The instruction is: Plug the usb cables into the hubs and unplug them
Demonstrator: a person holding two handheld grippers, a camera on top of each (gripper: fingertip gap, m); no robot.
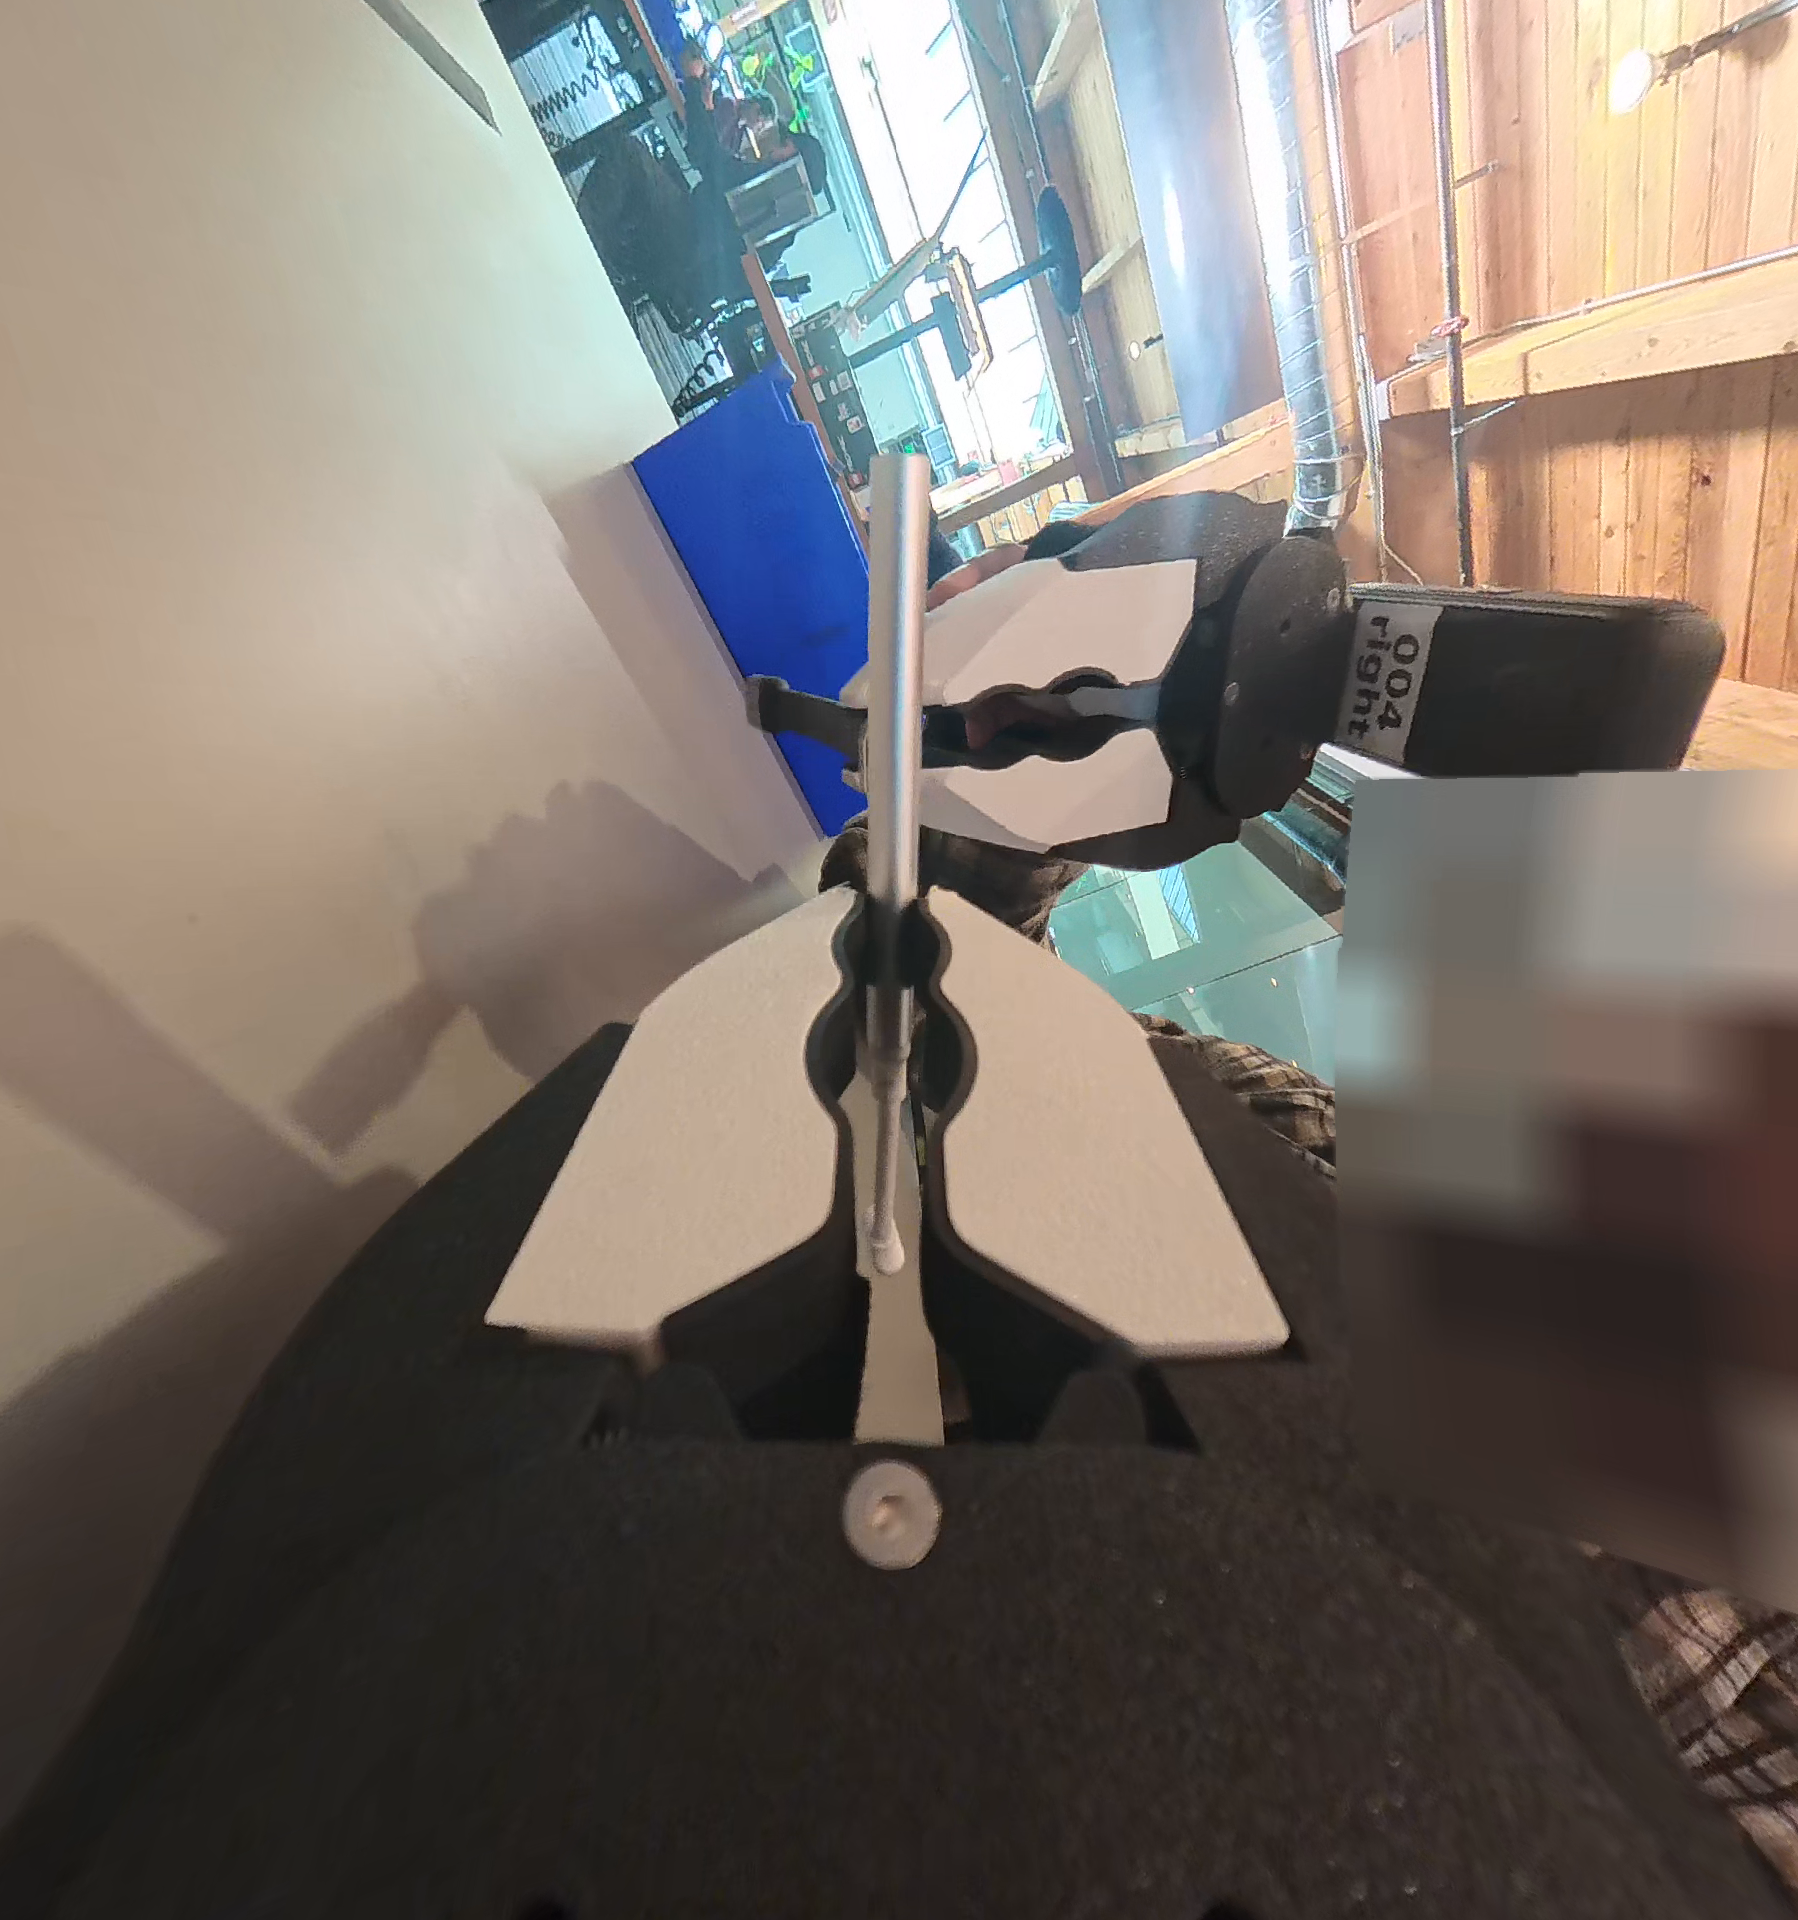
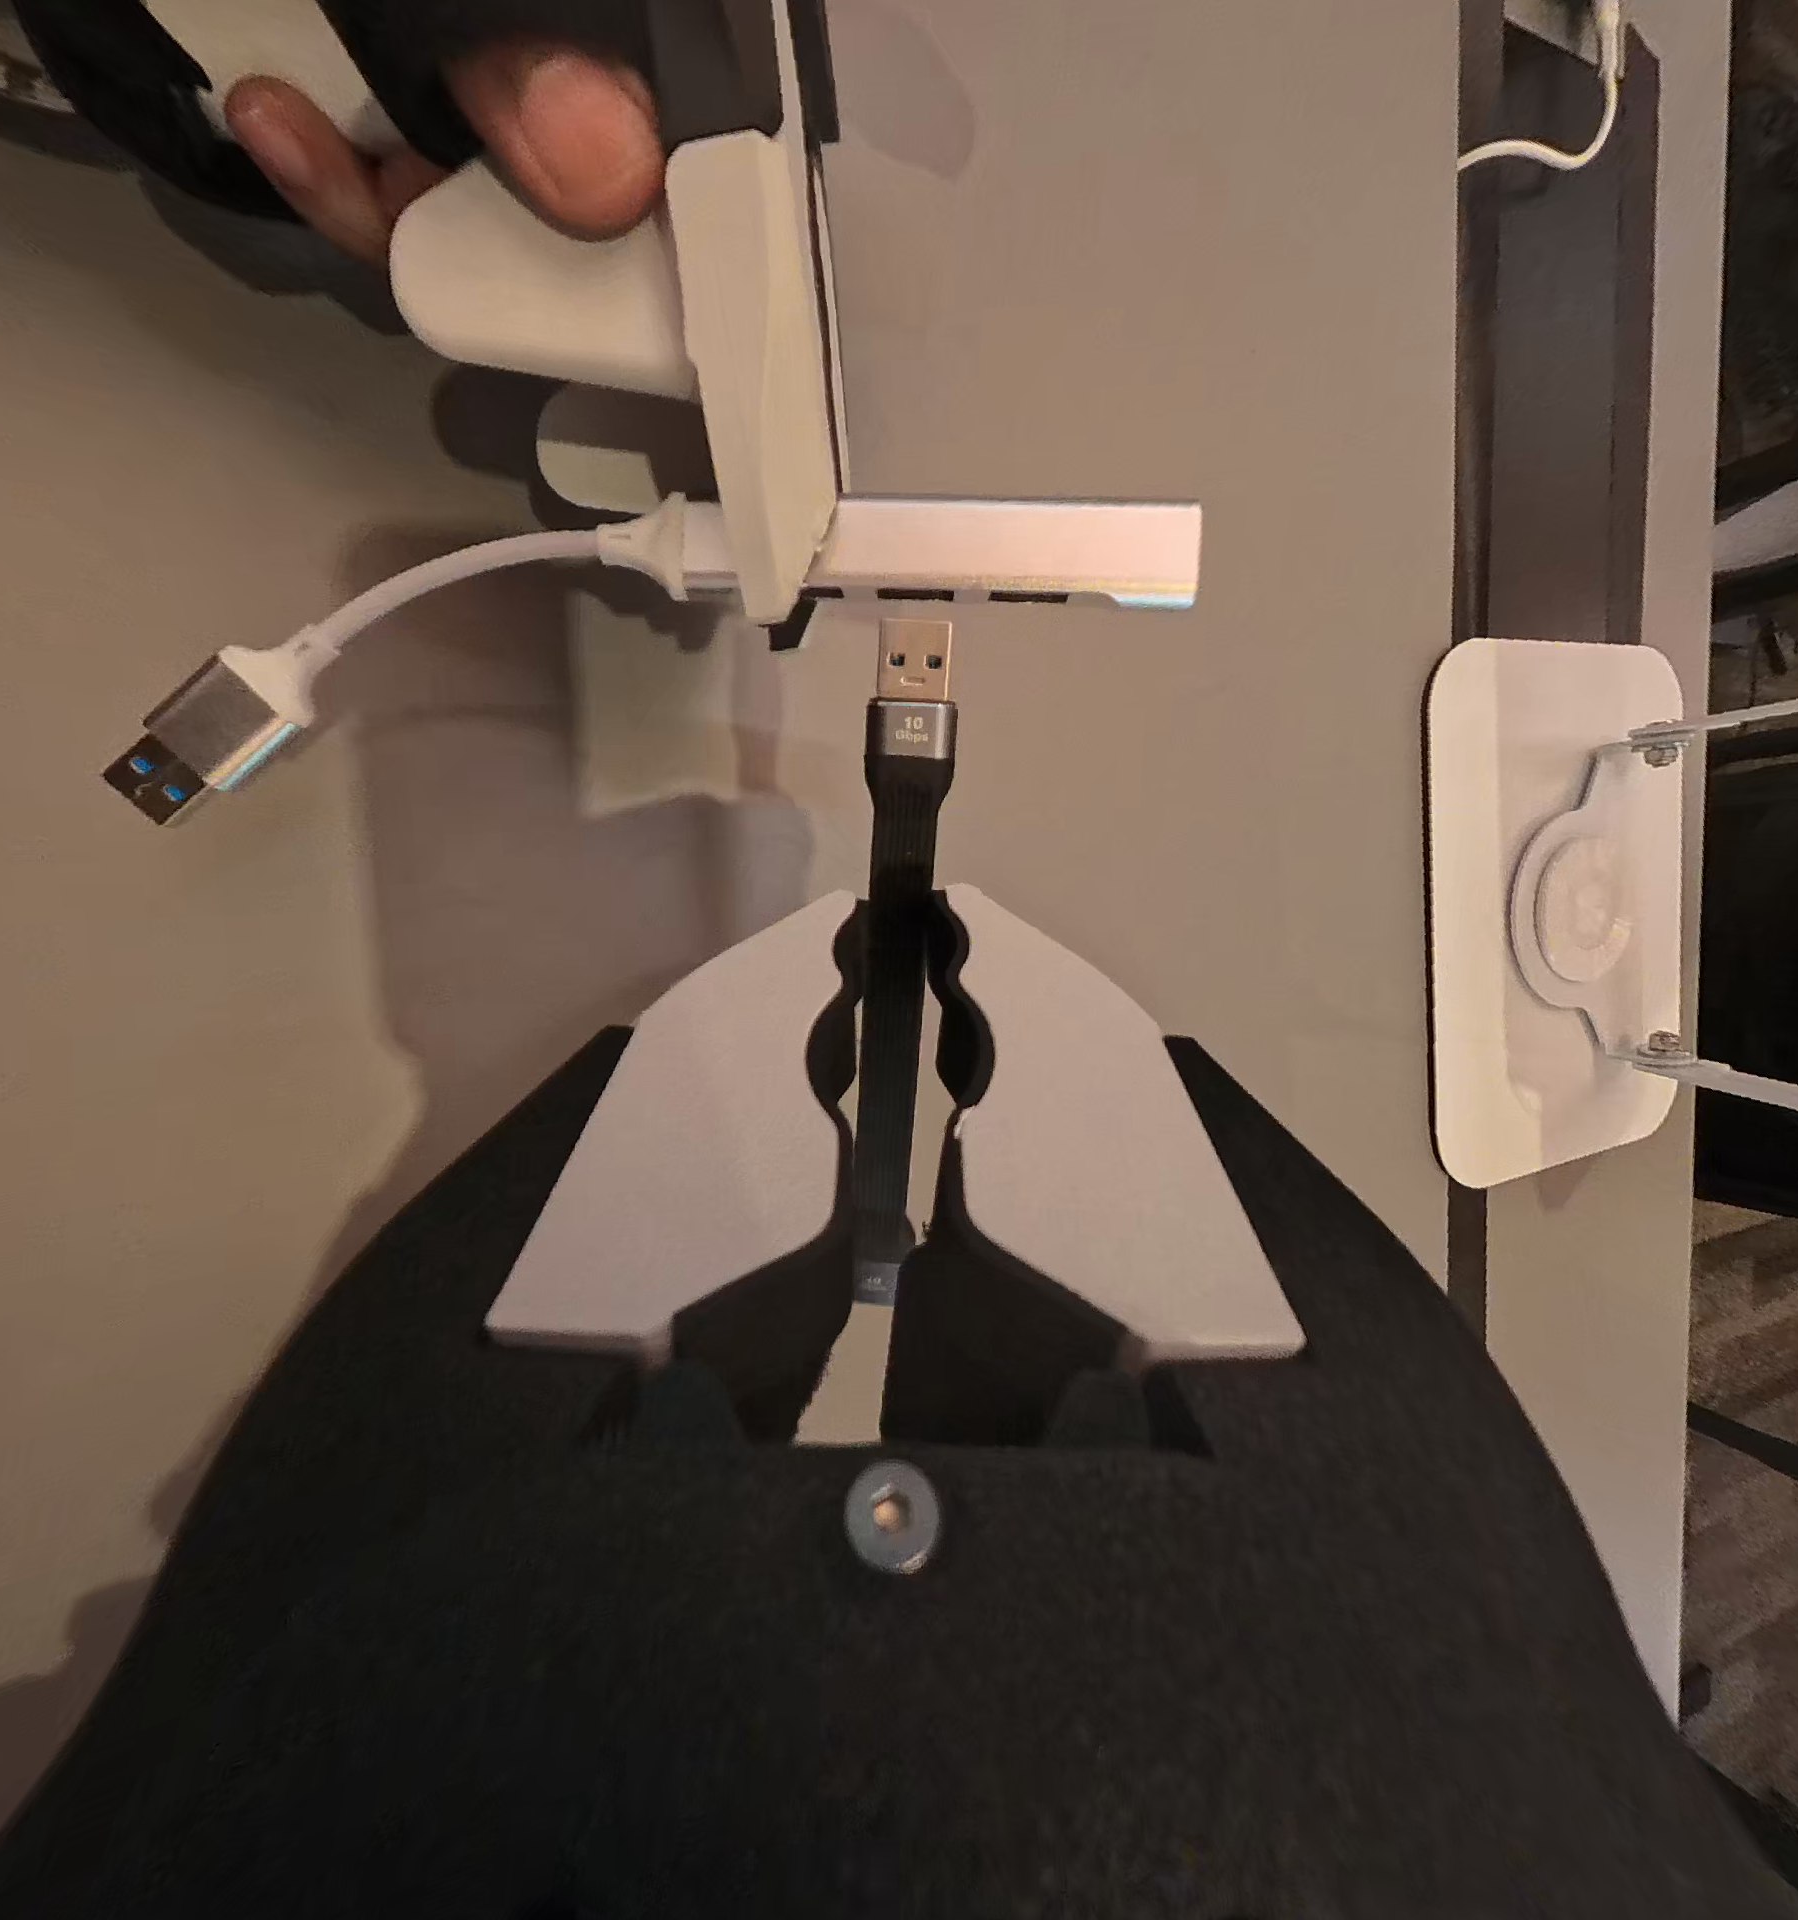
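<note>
Clamping a silver hub (image 2: 1020,551) in the left gripper (image 1: 882,914); pinching a short black cable (image 2: 900,935) in the right gripper (image 2: 900,904), plug (image 2: 916,665) just short of the ports.

Hub (image 2: 1020,535): silver, with a white lead (image 2: 396,603) that ended in a silver plug with a blue insert. Cable (image 2: 900,831): black, ribbed, with a grey collar. Both grippers' fingers (image 2: 729,1132): white, on black bodies. Bin (image 1: 760,540): blue. Sleeve (image 1: 1726,1704): dark plaid. Table (image 2: 1238,312): grey.
</note>
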